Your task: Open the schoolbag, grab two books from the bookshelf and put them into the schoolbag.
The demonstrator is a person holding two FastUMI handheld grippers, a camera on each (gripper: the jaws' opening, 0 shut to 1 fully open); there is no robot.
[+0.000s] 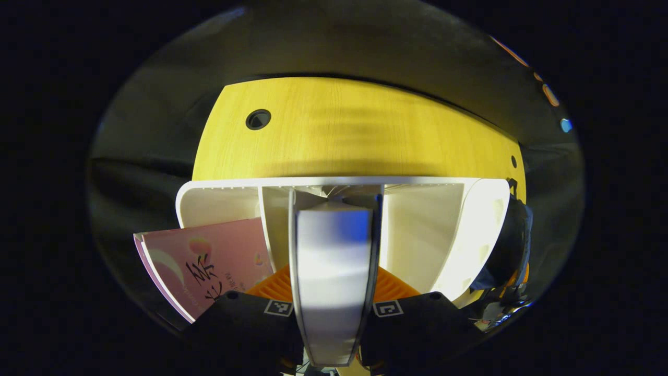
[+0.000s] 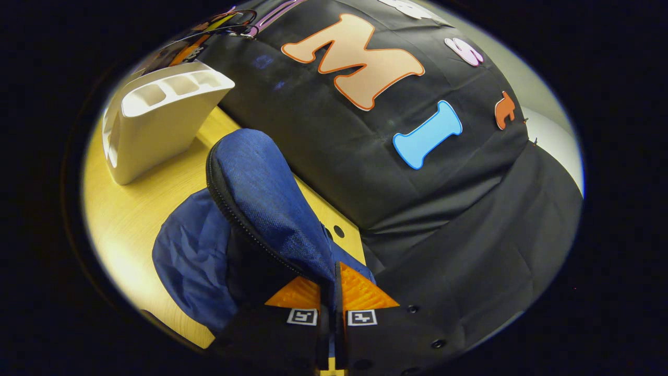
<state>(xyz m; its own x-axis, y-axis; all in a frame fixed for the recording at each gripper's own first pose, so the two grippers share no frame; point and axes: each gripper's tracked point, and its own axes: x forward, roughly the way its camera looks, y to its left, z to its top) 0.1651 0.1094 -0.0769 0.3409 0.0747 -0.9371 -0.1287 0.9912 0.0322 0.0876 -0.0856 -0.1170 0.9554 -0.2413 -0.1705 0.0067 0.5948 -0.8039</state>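
1. broadly, the table (image 2: 125,219) carries the blue bag (image 2: 250,209), its zip edge lifted, with the white shelf (image 2: 156,115) just beyond to the far left.
2. in the left gripper view, the shelf (image 1: 433,235) stands near, a pink book (image 1: 209,261) leaning in its left slot.
3. left gripper (image 1: 333,292) is clamped on a white book (image 1: 333,261) standing in the middle slot.
4. right gripper (image 2: 330,297) is pinched together on the bag's flap.

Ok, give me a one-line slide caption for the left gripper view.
Left gripper fingers clamp a white book at the white bookshelf; a pink book leans alongside.
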